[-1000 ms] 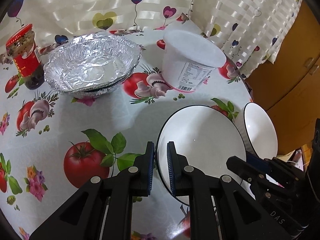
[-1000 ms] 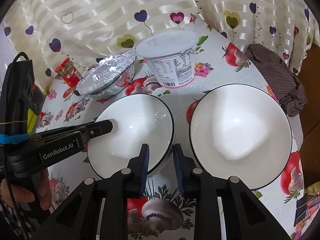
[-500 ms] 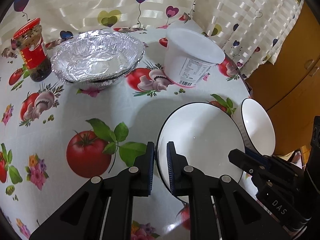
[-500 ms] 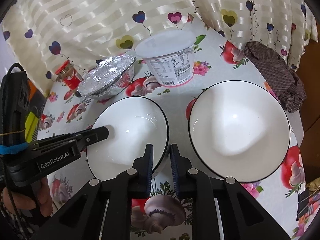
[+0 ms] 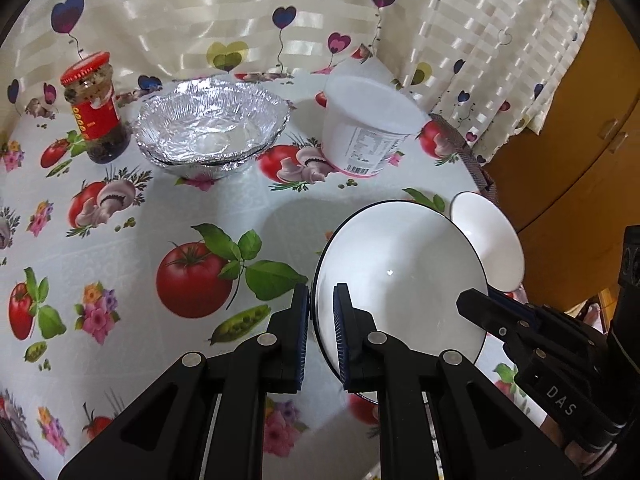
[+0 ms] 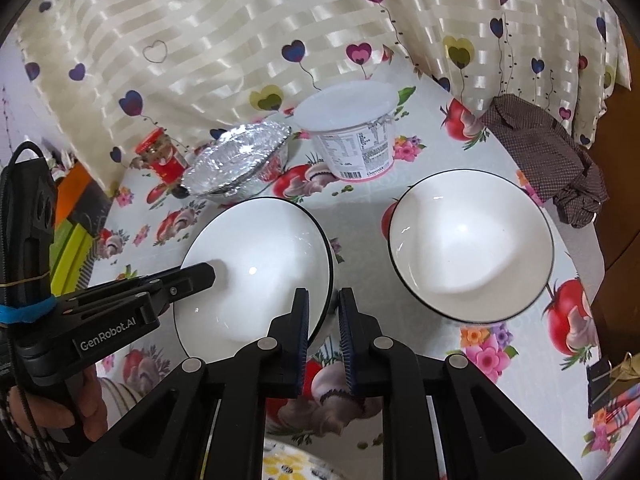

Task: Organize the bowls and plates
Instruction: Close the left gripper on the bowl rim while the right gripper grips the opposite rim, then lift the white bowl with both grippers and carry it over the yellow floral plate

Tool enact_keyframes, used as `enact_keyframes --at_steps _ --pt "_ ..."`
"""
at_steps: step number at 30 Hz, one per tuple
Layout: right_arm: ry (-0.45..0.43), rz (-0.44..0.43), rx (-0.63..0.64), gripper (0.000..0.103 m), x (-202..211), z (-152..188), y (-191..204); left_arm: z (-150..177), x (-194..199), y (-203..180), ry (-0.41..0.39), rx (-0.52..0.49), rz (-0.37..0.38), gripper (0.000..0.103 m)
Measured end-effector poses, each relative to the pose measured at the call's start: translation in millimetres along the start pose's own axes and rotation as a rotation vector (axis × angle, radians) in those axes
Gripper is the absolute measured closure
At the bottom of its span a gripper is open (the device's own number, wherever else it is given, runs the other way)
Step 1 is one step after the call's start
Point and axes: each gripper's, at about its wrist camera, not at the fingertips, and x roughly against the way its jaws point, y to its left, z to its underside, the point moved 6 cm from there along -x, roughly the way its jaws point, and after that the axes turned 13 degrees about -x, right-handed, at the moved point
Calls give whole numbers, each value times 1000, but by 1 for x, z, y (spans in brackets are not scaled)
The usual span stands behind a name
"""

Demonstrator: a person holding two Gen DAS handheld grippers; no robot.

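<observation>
Two white bowls with black rims are in view. The nearer bowl [image 5: 400, 276] [image 6: 256, 268] hangs tilted a little above the tablecloth, held from both sides. My left gripper [image 5: 321, 332] is shut on its left rim, and it shows in the right wrist view as a dark arm [image 6: 200, 274] reaching over that rim. My right gripper [image 6: 323, 336] is shut on the opposite rim, and its tip [image 5: 476, 304] shows in the left wrist view. The second bowl [image 6: 472, 244] [image 5: 488, 240] stands on the table to the right, apart from both grippers.
At the back stand a stack of foil bowls [image 5: 212, 128], an upturned white tub [image 5: 368, 128] and a red-lidded jar [image 5: 94, 108]. A brown cloth [image 6: 548, 160] lies at the table's right edge. A wooden cabinet [image 5: 580, 120] is beyond. A hand [image 6: 52, 412] holds the left gripper.
The right gripper's jaws narrowed onto the bowl's rim. Both grippers then rose with the bowl, so the table and the second bowl look farther off.
</observation>
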Motion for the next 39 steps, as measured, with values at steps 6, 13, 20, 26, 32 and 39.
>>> enact_keyframes --at_steps 6,13,20,26,32,39 --pt "-16 -13 2 88 24 9 3 8 24 -11 -24 -15 -2 90" --pt "-32 -25 13 88 54 29 4 26 46 -28 -35 -23 -2 90" --pt "-33 -38 -3 88 76 53 0 51 60 -43 -35 -25 9 90" --pt "-23 -50 -20 88 89 77 -7 75 64 -57 -21 -45 -16 90" --pt "-4 -48 -31 88 95 97 -15 97 62 -64 -6 -28 7 90" --pt "32 -44 -34 88 93 120 -22 118 57 -68 29 -12 7 90"
